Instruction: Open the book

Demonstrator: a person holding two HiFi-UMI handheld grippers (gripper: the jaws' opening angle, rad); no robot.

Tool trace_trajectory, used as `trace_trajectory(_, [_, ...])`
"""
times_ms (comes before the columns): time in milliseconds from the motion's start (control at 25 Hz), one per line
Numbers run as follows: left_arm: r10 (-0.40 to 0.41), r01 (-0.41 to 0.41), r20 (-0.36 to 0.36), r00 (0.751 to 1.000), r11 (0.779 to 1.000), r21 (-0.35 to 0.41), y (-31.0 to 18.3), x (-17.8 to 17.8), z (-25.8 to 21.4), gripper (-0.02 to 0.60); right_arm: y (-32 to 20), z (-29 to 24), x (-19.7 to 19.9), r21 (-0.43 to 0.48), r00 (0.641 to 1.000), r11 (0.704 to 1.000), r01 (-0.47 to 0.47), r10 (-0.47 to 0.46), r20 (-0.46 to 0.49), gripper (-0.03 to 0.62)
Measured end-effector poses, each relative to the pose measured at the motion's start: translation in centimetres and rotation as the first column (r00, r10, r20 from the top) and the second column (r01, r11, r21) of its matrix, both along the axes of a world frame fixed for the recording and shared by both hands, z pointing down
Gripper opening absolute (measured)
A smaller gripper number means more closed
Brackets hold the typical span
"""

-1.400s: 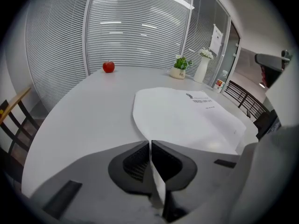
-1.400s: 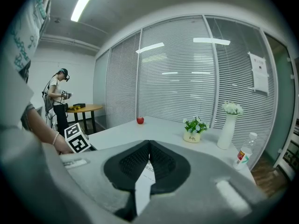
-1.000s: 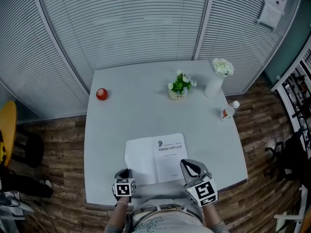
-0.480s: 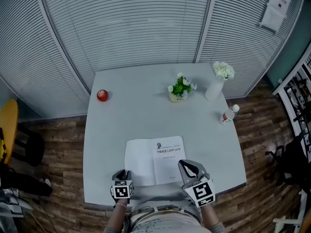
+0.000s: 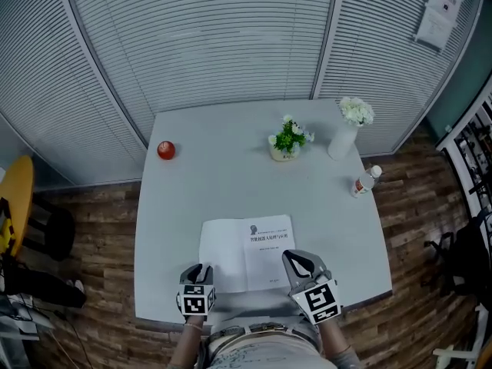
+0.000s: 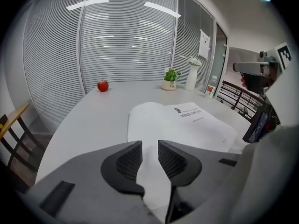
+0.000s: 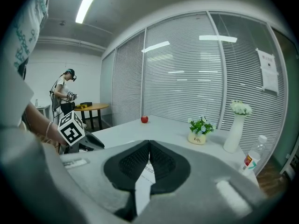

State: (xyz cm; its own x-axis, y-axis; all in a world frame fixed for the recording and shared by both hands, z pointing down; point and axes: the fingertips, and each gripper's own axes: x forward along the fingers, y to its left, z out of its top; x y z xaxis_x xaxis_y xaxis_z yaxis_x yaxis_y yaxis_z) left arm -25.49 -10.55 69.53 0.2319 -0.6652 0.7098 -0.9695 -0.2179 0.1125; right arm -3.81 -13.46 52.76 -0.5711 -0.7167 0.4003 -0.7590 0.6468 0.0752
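Note:
The book (image 5: 246,252) lies open on the grey table (image 5: 231,175) near its front edge, with a blank left leaf and a printed title page on the right. My left gripper (image 5: 199,270) is at the book's near left corner. In the left gripper view its jaws (image 6: 150,153) are opening, and the white leaf (image 6: 154,125) runs through the gap without either pad pressing on it. My right gripper (image 5: 297,259) hovers over the book's near right corner. Its jaws (image 7: 149,146) are shut tip to tip, and a sliver of printed page shows below them.
A red apple (image 5: 166,150) sits at the table's far left. A small potted plant (image 5: 288,140), a white vase of flowers (image 5: 346,129) and a bottle (image 5: 364,181) stand at the far right. Blinds ring the table, and a yellow chair (image 5: 11,206) stands at left. Another person (image 7: 63,97) stands at a distant table.
My left gripper's jaws have spread apart and it has lifted slightly at the book's corner. The right gripper and the open book stay where they were.

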Motion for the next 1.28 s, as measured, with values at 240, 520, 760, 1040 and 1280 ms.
trace_trajectory(240, [0.015, -0.015, -0.043, 0.999, 1.0, 0.001, 0.5, 1.8, -0.9, 0.103, 0.2, -0.1, -0.2, -0.001, 1.0, 1.0, 0.029, -0.029, 0.009, 0.003])
trace_trajectory(520, [0.061, -0.058, -0.078, 0.995, 0.997, 0.041, 1.1, 4.0, -3.2, 0.049, 0.8, -0.2, -0.5, 0.005, 0.997, 0.997, 0.074, -0.074, -0.006, 0.003])
trace_trajectory(760, [0.108, -0.102, -0.097, 0.989, 0.993, 0.065, 1.4, 6.2, -5.3, -0.002, 1.5, 0.1, -0.4, -0.007, 0.994, 0.994, 0.105, -0.105, -0.015, 0.003])
trace_trajectory(1040, [0.141, -0.129, -0.15, 0.979, 0.988, 0.083, 2.0, 9.0, -6.2, -0.002, 2.3, 0.3, -0.6, -0.005, 0.991, 0.991, 0.135, -0.135, -0.015, 0.003])
trace_trajectory(1280, [0.192, -0.173, -0.175, 0.966, 0.978, 0.115, 2.4, 11.4, -7.1, -0.002, 2.9, 0.4, -1.6, -0.009, 0.986, 0.986, 0.169, -0.169, -0.008, 0.003])
